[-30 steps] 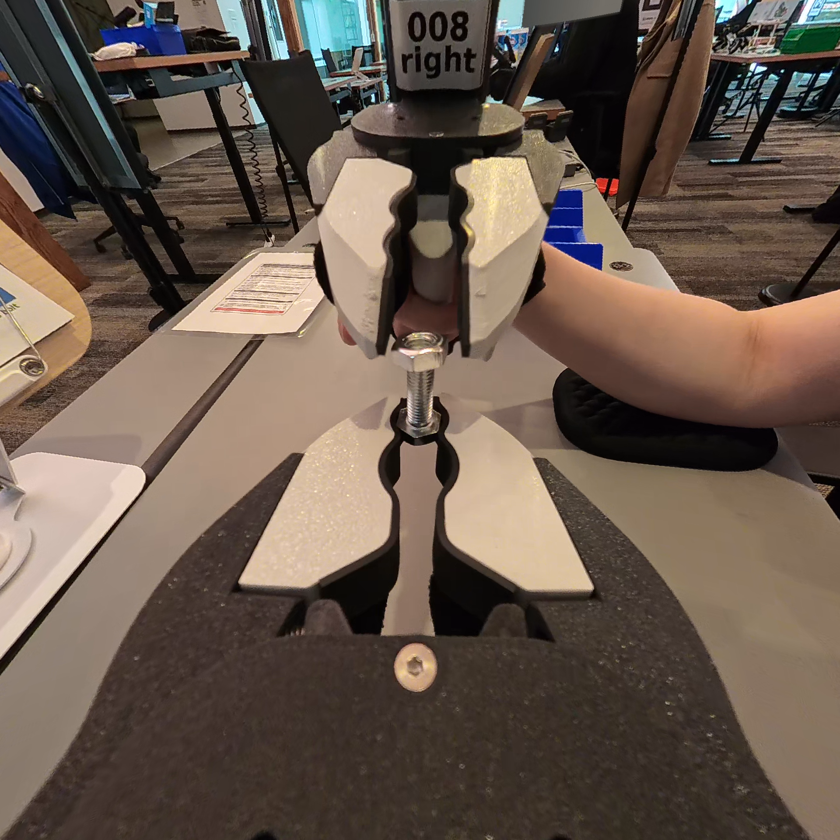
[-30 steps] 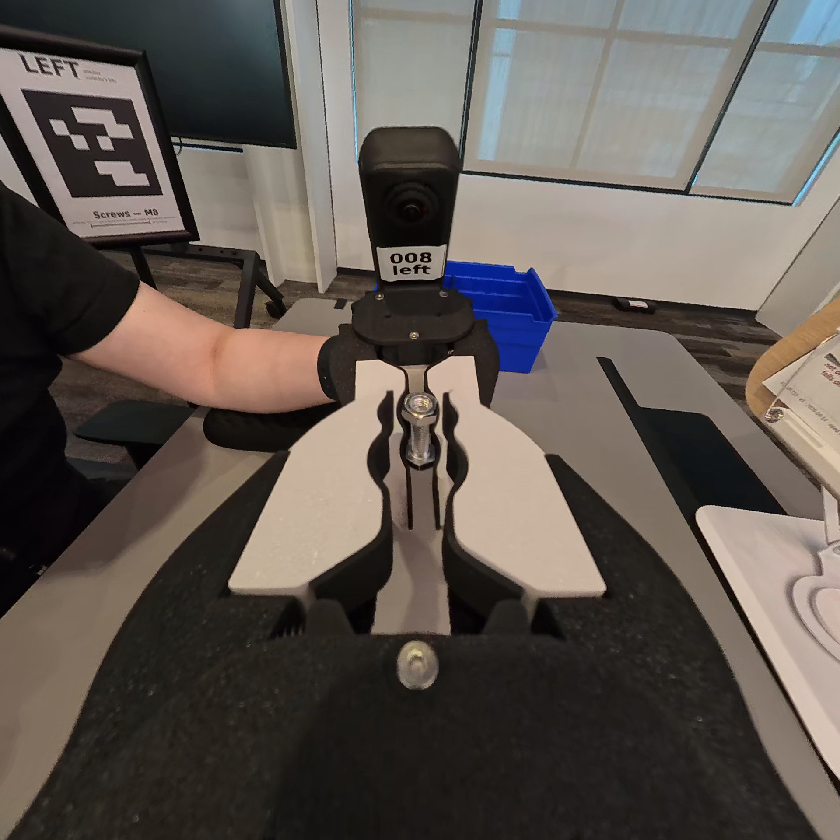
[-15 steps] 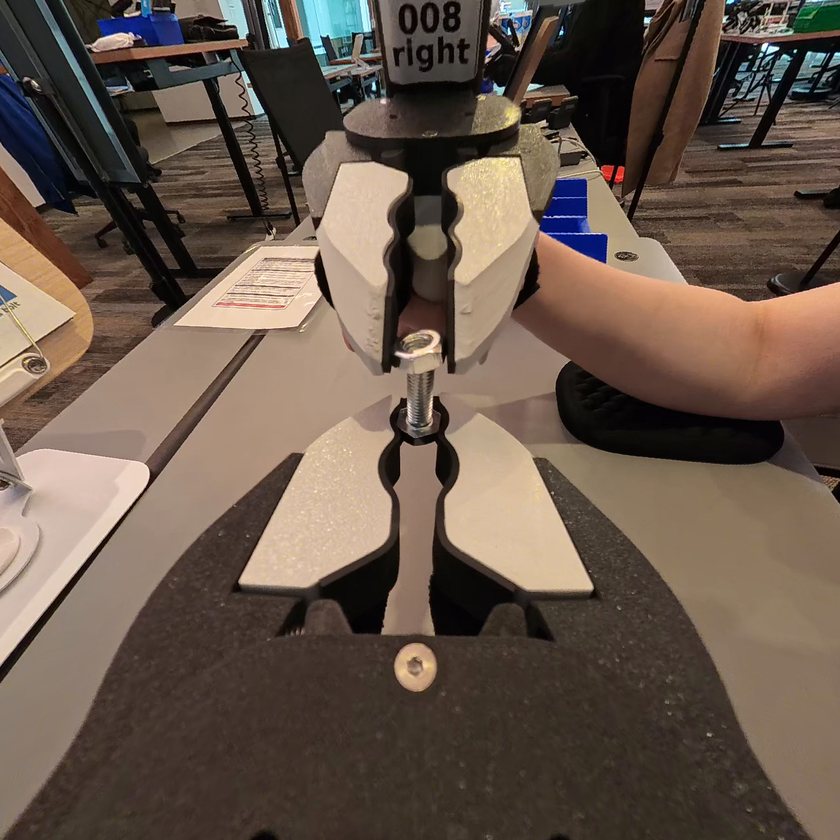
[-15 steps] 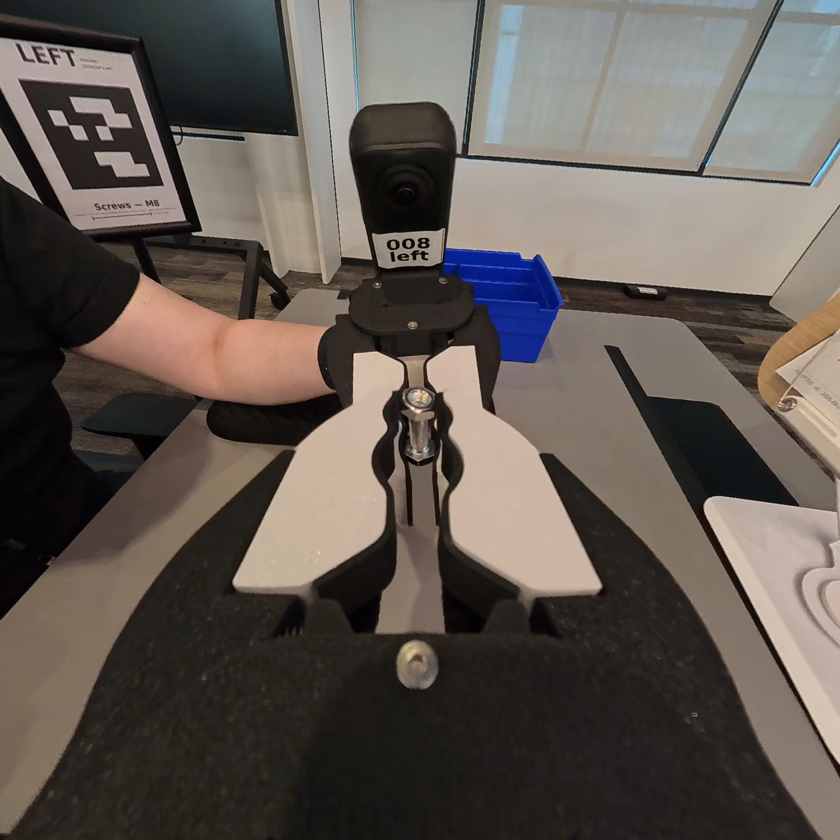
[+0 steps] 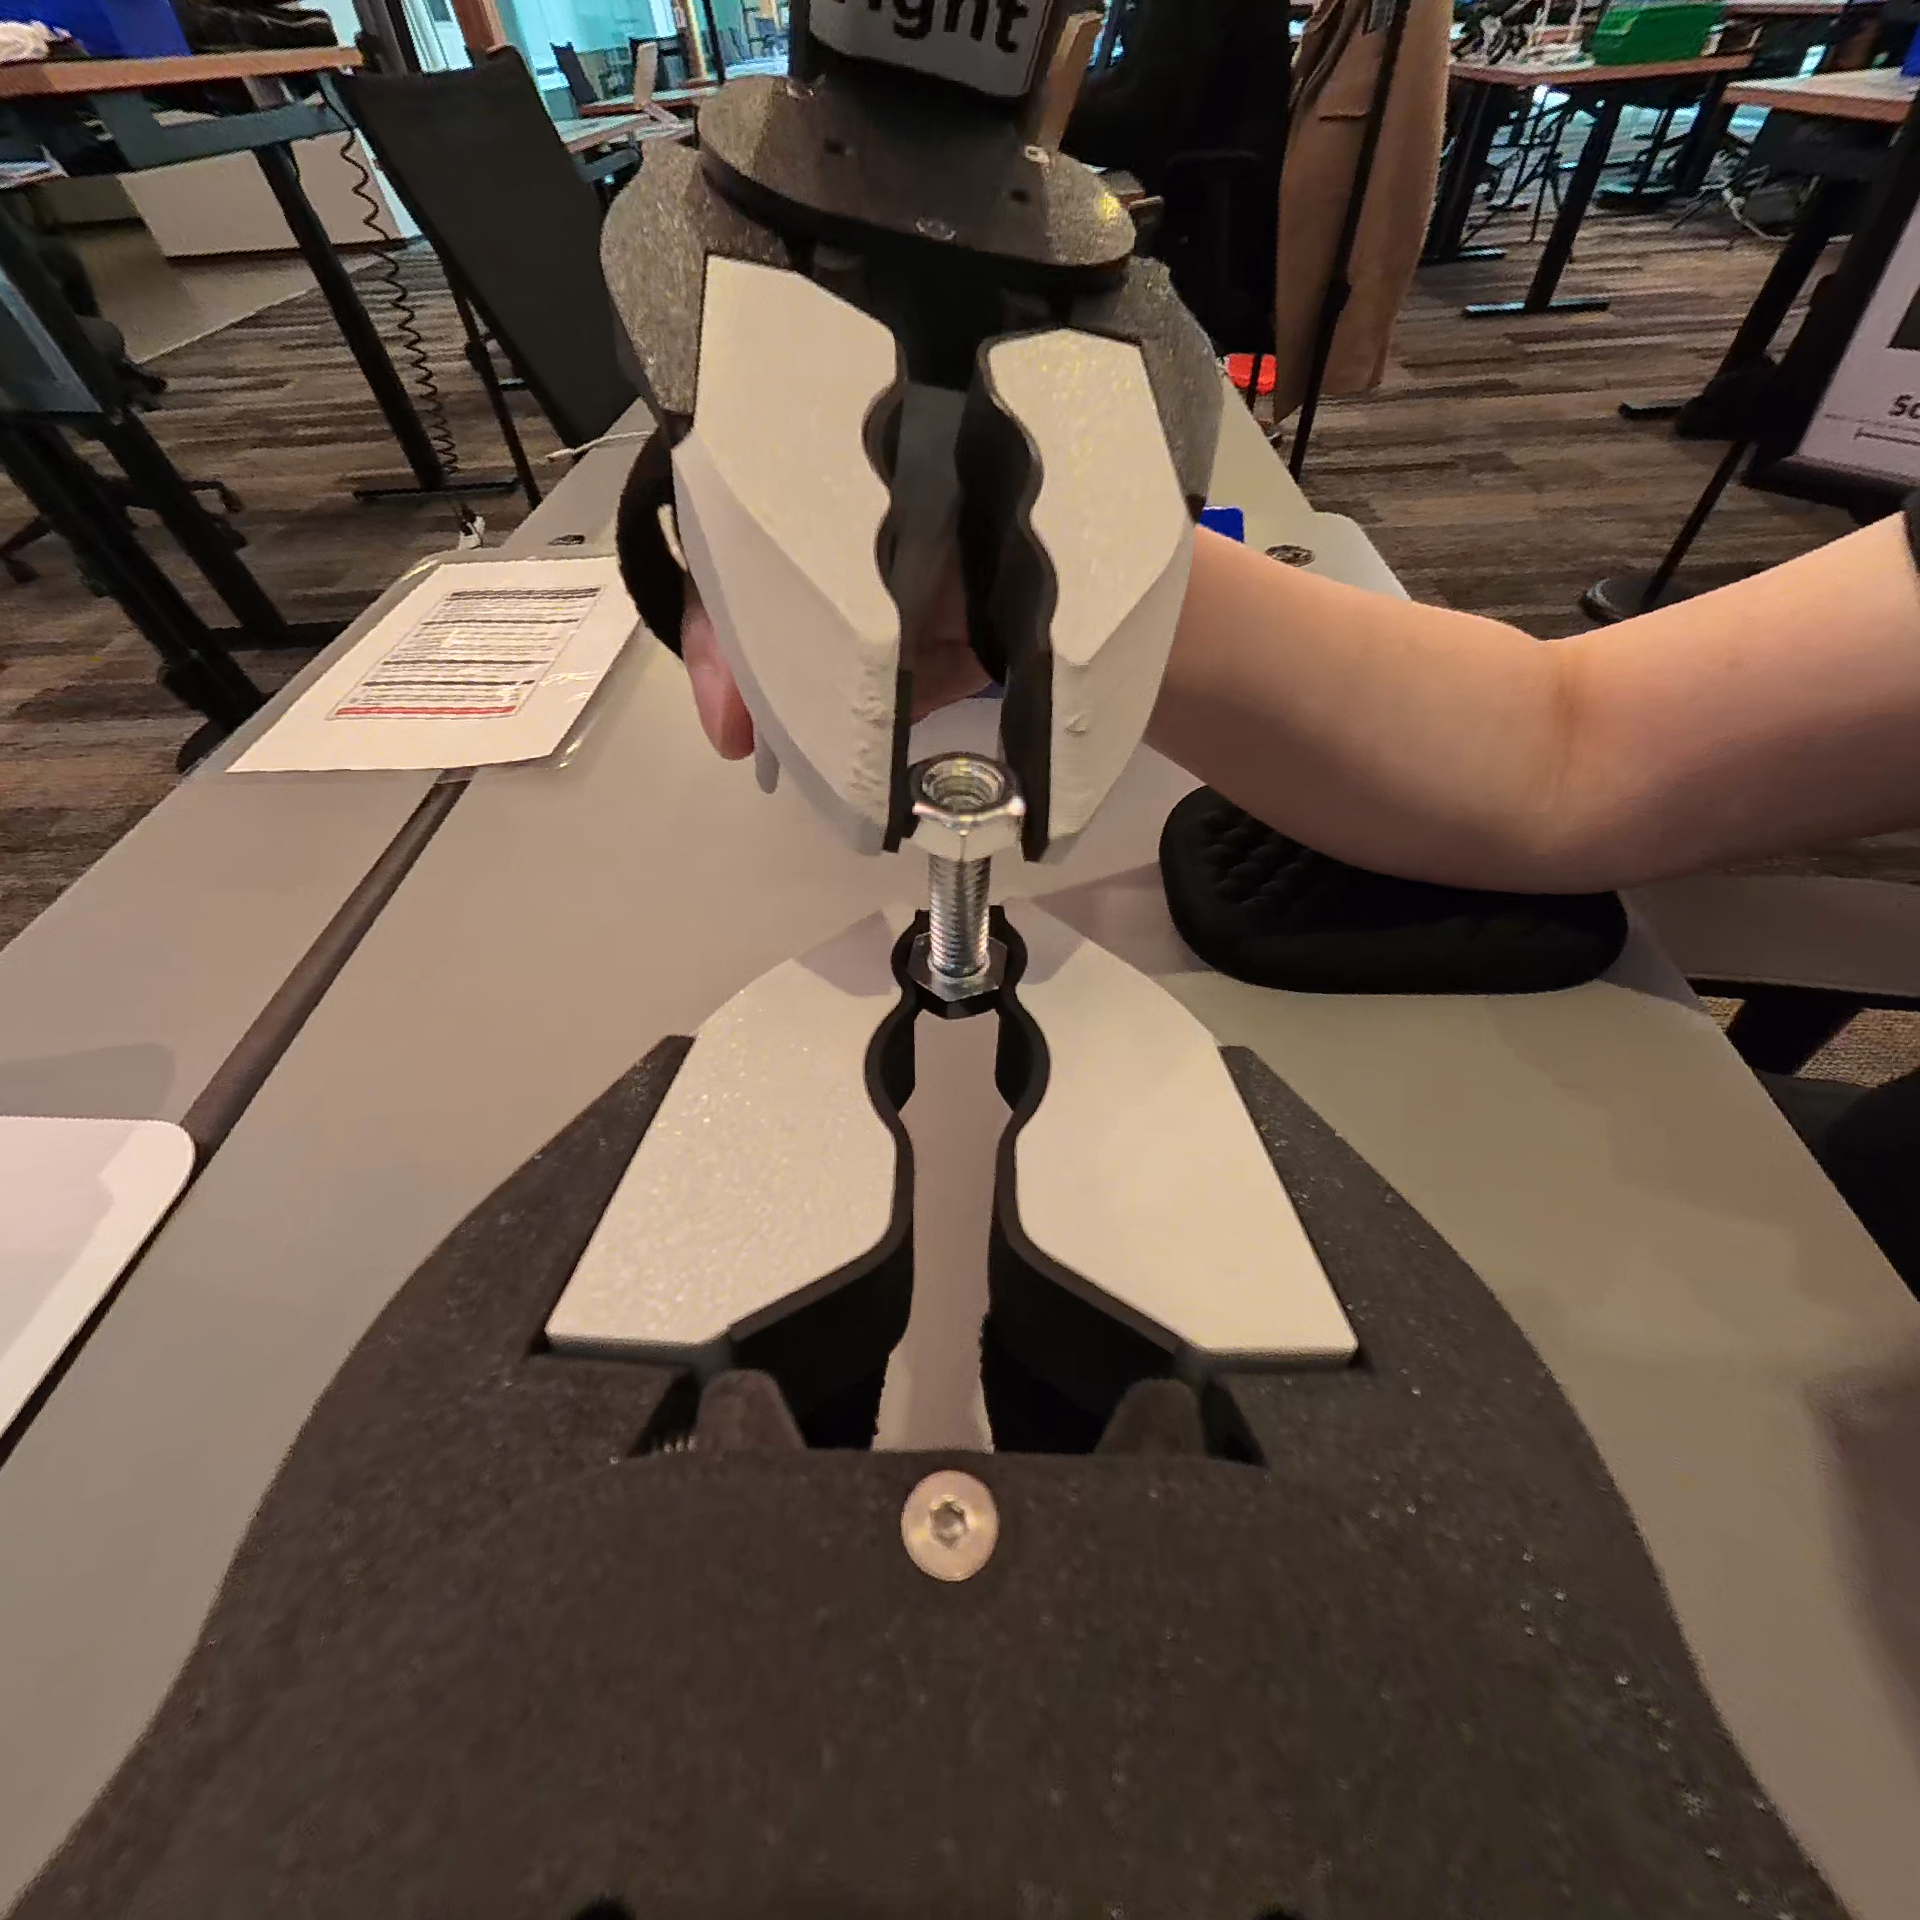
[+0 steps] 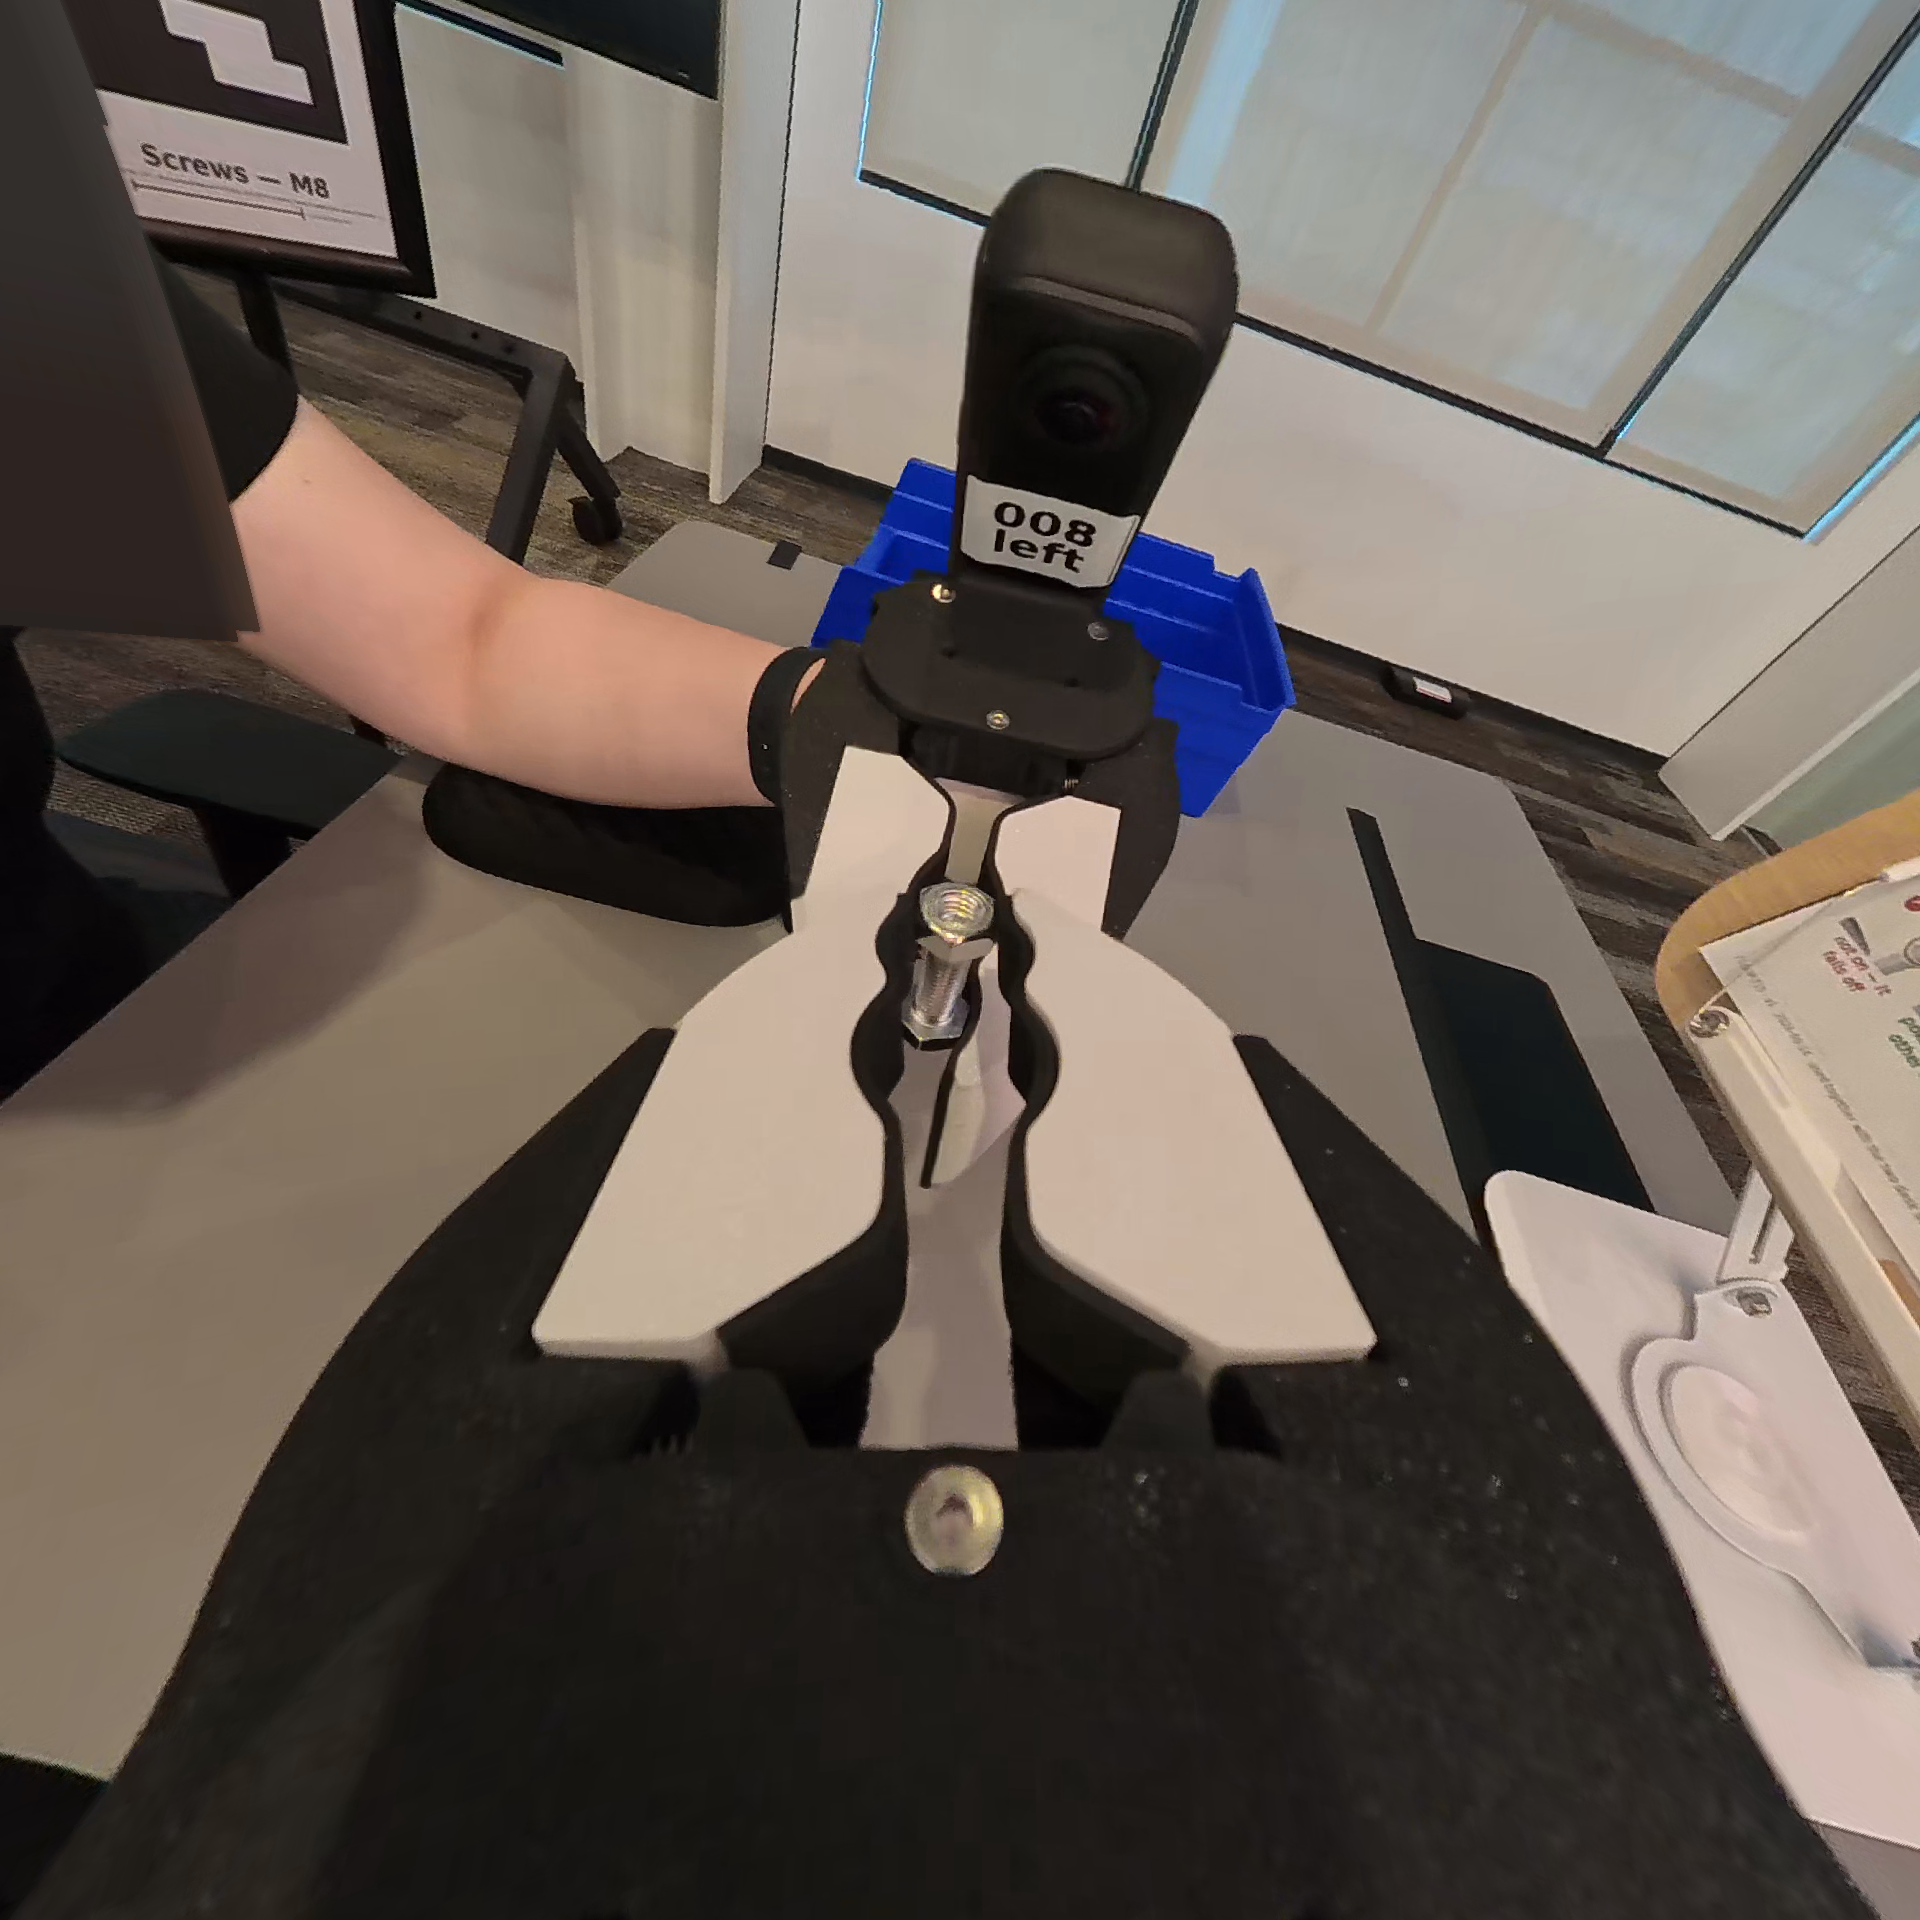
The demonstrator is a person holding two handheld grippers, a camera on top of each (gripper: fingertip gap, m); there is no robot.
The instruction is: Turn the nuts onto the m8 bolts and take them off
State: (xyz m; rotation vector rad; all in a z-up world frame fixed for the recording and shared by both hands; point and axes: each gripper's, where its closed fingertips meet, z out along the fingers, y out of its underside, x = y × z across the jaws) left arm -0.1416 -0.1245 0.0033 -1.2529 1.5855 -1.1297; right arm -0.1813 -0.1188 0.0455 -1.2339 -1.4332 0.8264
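Left claw [image 5: 958, 971]: clamped on bolt [image 5: 956, 914] head, steadying it.
Right claw [image 5: 961, 821]: pinching nut [image 5: 964, 805] at thread tip, for turning.

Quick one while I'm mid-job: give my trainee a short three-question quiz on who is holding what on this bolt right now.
1. True or false: the silver hex nut sits at the tip end of the silver threaded bolt, far from its head.
2. Which gripper is clamped on the nut? A) left gripper B) right gripper C) neither
3. In the right wrist view, what coloured container stands behind the left gripper?

Key: 1 true; 2 B, while the left gripper pinches the bolt's head; 3 the blue plastic bin.
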